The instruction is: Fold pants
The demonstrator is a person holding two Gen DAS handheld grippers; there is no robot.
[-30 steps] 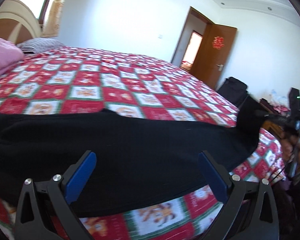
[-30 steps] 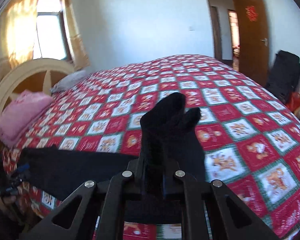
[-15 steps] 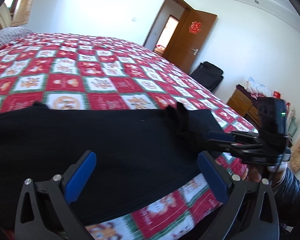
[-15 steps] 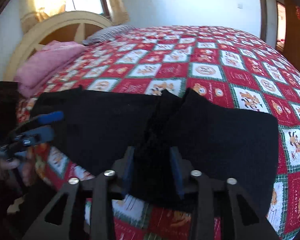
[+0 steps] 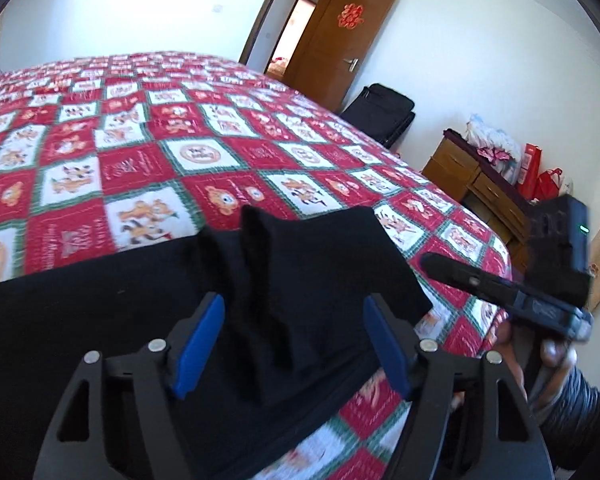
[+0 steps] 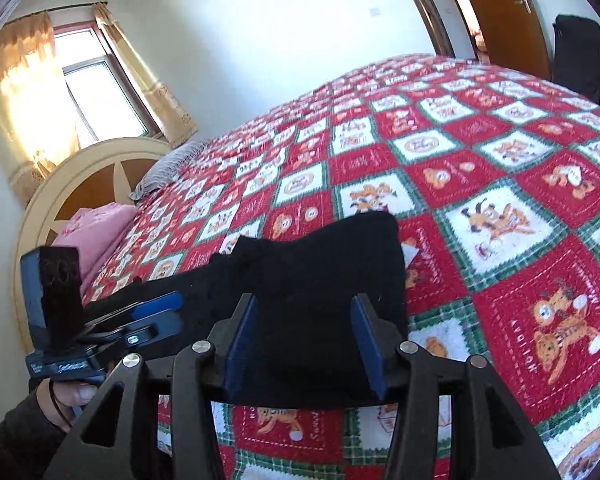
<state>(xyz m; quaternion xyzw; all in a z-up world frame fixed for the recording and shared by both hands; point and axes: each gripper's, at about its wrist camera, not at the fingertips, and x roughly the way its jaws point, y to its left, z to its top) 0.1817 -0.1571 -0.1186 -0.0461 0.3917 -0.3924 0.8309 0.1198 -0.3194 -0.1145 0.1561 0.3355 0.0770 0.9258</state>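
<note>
I see one pair of black pants lying on the red, white and green checked quilt near the bed's front edge. Their long axis runs along that edge, stretching off to my left in the left wrist view, and the right end is doubled back on top — a thicker folded slab with a soft, upright ridge of bunched cloth. The fabric looks matte and fleecy, its corners rounded.

My left gripper is released, its two blue pads spread wide, the ridge of cloth standing between them without either pad pressing on it. My right gripper is likewise spread, its two blue-lined fingers either side of the folded end — I cannot tell whether they touch it.

Beyond the quilt I count one brown door, one black suitcase, one wooden dresser, one pink blanket and one curved cream headboard.
</note>
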